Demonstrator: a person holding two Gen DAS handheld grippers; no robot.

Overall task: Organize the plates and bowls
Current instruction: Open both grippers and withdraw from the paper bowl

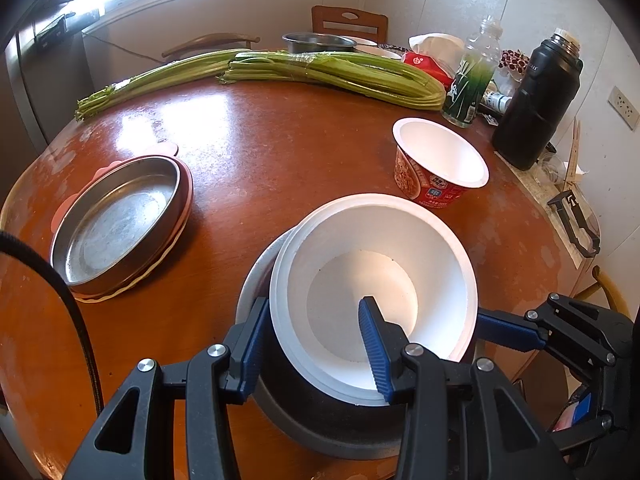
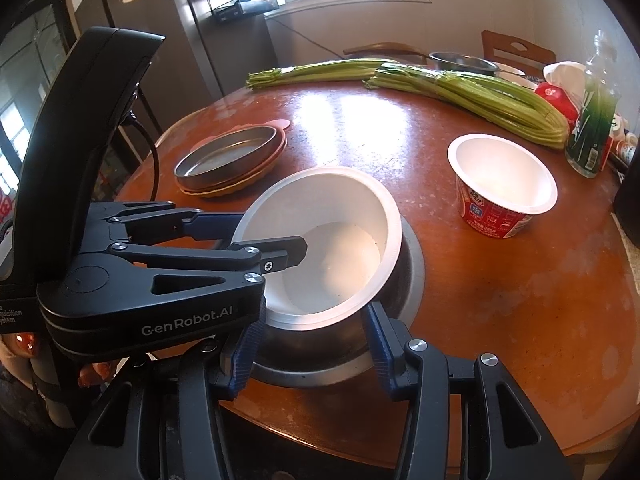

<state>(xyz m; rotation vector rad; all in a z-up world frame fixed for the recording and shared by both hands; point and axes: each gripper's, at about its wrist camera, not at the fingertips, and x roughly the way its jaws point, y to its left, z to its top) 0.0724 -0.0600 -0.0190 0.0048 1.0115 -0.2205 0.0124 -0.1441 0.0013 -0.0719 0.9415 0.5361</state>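
A white foam bowl (image 1: pixel 372 272) sits tilted inside a steel bowl (image 1: pixel 320 432) near the table's front edge; both show in the right wrist view, the white bowl (image 2: pixel 332 216) and the steel bowl (image 2: pixel 332 360). My left gripper (image 1: pixel 312 344) straddles the white bowl's near wall, one finger inside, one outside, jaws wide. My right gripper (image 2: pixel 308 344) is open around the steel bowl's near side and shows at the right in the left wrist view (image 1: pixel 508 328). A red cup bowl (image 1: pixel 436 164) stands beyond. A steel plate (image 1: pixel 116 220) lies on stacked plates at left.
Celery bunches (image 1: pixel 280 72) lie across the far side of the round wooden table (image 1: pixel 260 140). A green bottle (image 1: pixel 472 80), a black flask (image 1: pixel 536 96), a tissue pack and a steel pan (image 1: pixel 316 42) stand at the back right. Chairs stand behind.
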